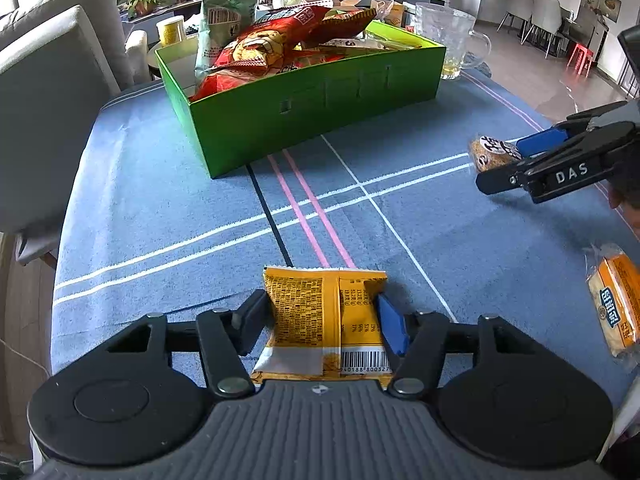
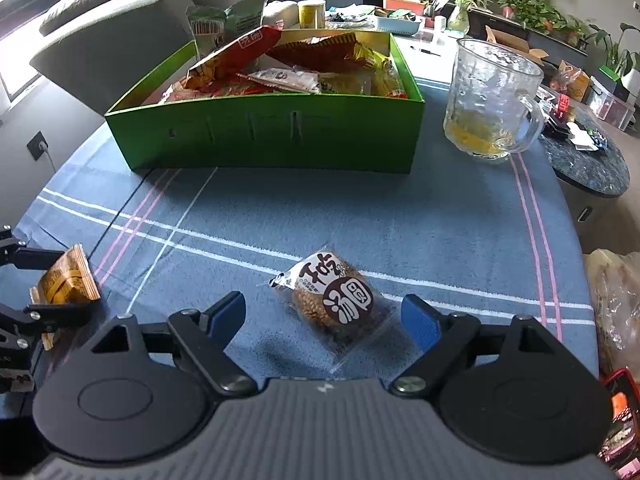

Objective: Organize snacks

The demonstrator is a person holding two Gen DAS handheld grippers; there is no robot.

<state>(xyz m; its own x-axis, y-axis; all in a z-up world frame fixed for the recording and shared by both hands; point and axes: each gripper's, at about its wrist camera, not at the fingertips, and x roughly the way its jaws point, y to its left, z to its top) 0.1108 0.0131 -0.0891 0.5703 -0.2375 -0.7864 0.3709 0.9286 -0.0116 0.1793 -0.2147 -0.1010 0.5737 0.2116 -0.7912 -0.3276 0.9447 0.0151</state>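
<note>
My left gripper [image 1: 324, 312] is shut on a yellow snack packet [image 1: 316, 316] just above the blue cloth; it also shows in the right wrist view [image 2: 66, 280] at the left edge. My right gripper [image 2: 324, 316] is open, its blue pads either side of a clear-wrapped brown round snack [image 2: 340, 304] lying on the cloth; in the left wrist view the snack [image 1: 490, 154] sits between its fingers [image 1: 536, 142]. The green box [image 1: 320, 112] [image 2: 280, 136] stands at the far side, filled with several snack bags. Another orange packet [image 1: 616, 304] lies at the right.
A glass mug [image 2: 492, 100] [image 1: 448, 36] with a little yellow liquid stands right of the box. A grey sofa [image 1: 52, 80] is at the left. A round dark side table [image 2: 588, 160] is off the right edge. A bag [image 2: 616, 304] lies at the right.
</note>
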